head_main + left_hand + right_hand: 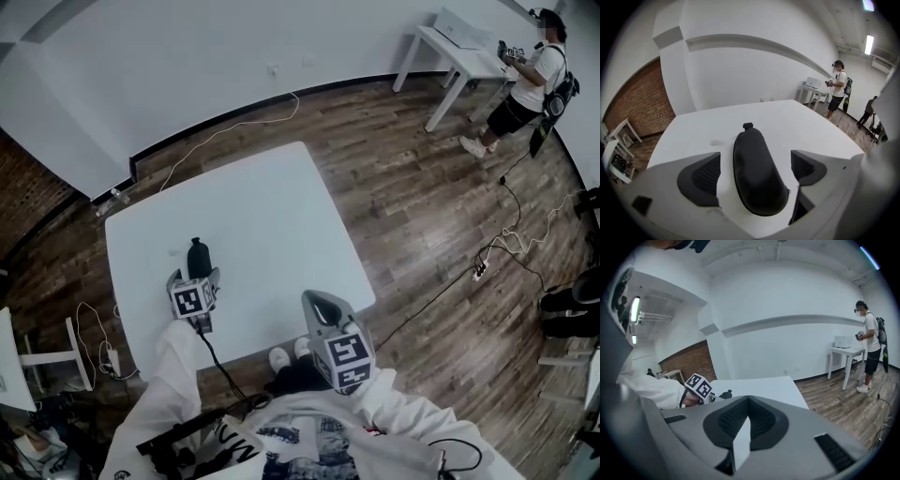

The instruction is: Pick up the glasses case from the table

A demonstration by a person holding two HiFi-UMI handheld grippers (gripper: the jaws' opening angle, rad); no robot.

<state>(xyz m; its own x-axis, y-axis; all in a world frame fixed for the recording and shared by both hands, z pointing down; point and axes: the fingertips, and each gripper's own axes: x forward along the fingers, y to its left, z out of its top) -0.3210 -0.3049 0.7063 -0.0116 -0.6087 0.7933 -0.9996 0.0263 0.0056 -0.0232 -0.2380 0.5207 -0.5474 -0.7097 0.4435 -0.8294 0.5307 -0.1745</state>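
Observation:
The black glasses case (198, 258) lies on the white table (272, 216) near its front left. My left gripper (195, 272) is lowered over the case's near end and stands open. In the left gripper view the case (757, 176) lies lengthwise between the two wide-spread pads (705, 176), with a gap on both sides, so neither pad presses on it. My right gripper (322, 302) hovers by the table's front edge, apart from the case. Seen in its own view, the right gripper (749, 401) has its pads (731, 418) together and nothing in them.
A person (534, 75) stands at a white desk (459, 42) at the far right of the room. Cables (506, 234) trail over the wooden floor to the right of the table. A brick wall (637, 108) is at the left.

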